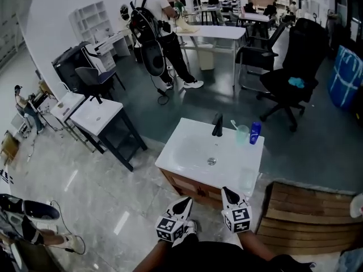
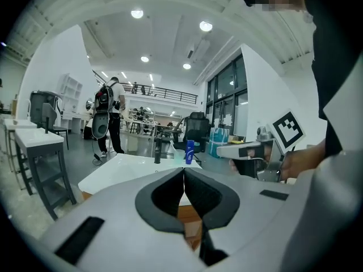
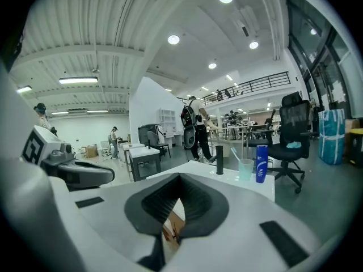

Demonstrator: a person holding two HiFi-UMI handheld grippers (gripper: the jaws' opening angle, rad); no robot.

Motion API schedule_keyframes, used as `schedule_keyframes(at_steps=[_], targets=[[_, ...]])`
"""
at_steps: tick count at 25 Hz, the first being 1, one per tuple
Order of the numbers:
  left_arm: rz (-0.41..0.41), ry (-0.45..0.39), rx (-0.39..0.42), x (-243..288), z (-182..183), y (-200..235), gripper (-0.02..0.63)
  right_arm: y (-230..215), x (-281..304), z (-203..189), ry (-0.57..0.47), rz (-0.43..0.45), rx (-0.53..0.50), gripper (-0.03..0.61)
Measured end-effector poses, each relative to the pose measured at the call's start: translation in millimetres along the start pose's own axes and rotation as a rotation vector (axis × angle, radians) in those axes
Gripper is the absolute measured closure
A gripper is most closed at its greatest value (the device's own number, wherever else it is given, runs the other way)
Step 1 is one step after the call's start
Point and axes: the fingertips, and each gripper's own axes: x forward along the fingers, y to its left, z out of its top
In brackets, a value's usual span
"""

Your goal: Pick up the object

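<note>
Two grippers are held low, close to the person's body, at the near edge of a white sink (image 1: 190, 152). The left gripper (image 1: 185, 200) has its jaws pressed together with nothing between them. The right gripper (image 1: 226, 191) is likewise closed and empty. A blue bottle (image 1: 255, 132) stands upright at the sink's far right, well apart from both grippers, just beside a pale green cup (image 1: 243, 135) and near a black tap (image 1: 218, 125).

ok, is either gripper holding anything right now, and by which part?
Nothing is held. The left gripper and right gripper both have their jaws closed together, empty, short of the sink; the blue bottle and cup stand untouched.
</note>
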Motion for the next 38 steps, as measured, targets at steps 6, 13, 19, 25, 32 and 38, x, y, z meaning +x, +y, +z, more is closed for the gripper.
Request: schedule_keyframes(at_steps=[6, 13, 19, 25, 32, 38], targets=[[-0.035, 0.006, -0.002, 21.5, 9.9, 40.8, 0.592, -4.6, 37.1, 9.7, 0.010, -0.051, 0.004, 0.560], [-0.151, 0.015, 0.008, 52.8, 19.8, 66.5, 0.592, -17.3, 58.4, 14.9, 0.027, -0.173, 0.021, 0.560], [-0.251, 0.027, 0.024, 72.4, 28.3, 86.1, 0.593, -25.5, 67.1, 18.1, 0.031, -0.293, 0.034, 0.560], [-0.331, 0.033, 0.046, 85.3, 29.1, 96.5, 0.592, -31.8, 63.3, 10.4, 0.030, -0.399, 0.079, 0.560], [-0.425, 0.070, 0.058, 108.6, 27.2, 81.3, 0.592, -56.4, 41.7, -2.4, 0.053, -0.506, 0.128, 0.560], [-0.483, 0.081, 0.067, 131.1, 28.4, 61.9, 0.593, -83.3, 27.4, -10.0, 0.075, -0.570, 0.142, 0.560]])
